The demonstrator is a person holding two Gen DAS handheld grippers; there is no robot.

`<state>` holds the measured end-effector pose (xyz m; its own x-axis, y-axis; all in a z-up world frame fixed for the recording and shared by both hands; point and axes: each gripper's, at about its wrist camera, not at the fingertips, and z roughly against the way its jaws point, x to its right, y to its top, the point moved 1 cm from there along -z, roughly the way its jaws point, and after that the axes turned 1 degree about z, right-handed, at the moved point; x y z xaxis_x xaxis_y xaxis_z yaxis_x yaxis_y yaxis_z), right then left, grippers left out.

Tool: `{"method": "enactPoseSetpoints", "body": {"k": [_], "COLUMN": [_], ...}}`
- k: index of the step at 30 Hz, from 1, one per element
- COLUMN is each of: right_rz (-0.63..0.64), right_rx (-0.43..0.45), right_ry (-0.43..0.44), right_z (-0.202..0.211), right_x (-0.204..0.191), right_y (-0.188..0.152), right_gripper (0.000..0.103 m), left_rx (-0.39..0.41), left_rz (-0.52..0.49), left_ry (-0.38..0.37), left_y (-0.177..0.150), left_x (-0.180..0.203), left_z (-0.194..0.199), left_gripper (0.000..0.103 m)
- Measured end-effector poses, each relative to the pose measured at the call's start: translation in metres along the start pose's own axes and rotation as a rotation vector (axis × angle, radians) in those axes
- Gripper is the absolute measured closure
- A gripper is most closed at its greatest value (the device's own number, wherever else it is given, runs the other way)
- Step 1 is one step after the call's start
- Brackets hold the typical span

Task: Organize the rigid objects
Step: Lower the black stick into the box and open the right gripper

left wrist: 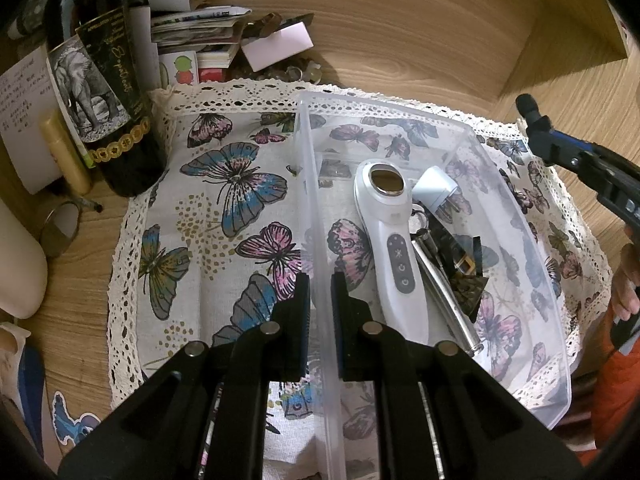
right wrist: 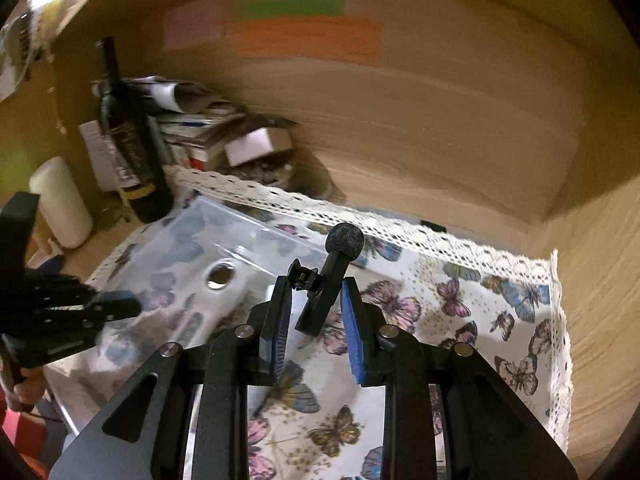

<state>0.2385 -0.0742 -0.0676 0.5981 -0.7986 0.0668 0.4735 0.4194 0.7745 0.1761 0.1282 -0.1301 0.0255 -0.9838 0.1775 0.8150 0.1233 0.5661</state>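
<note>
Right gripper (right wrist: 316,316) carries a small black clip-on microphone with a foam tip (right wrist: 334,276) above the butterfly-print cloth (right wrist: 460,320); pads look closed on its stiff, light body, best gripped mid-stem. Left gripper (left wrist: 320,304) pinches the clear plastic bin (left wrist: 520,216) wall, steadying it. Inside: a white handheld massager (left wrist: 394,248), a white plug adapter (left wrist: 434,188), a metal tool (left wrist: 444,280)
</note>
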Motion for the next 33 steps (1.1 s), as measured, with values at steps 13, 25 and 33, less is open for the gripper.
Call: {"method": "enactPoseSetpoints", "body": {"k": [13, 25, 33], "right_rz": [0.141, 0.122, 0.101], "right_rx": [-0.066, -0.125, -0.073], "right_ry": [0.027, 0.036, 0.063], "right_z": [-0.025, -0.049, -0.022], "right_x": [-0.047, -0.051, -0.047], "right_y": [-0.007, -0.011, -0.01], "right_gripper": [0.08, 0.079, 0.073], "left_rx": [0.001, -0.002, -0.008], "left_rz": [-0.005, -0.013, -0.022], "left_ry": [-0.001, -0.002, 0.007], "left_y": [0.001, 0.001, 0.002], "left_x": [0.0, 0.001, 0.005], "left_z": [0.0, 0.0, 0.001], "left_gripper": [0.092, 0.092, 0.092]}}
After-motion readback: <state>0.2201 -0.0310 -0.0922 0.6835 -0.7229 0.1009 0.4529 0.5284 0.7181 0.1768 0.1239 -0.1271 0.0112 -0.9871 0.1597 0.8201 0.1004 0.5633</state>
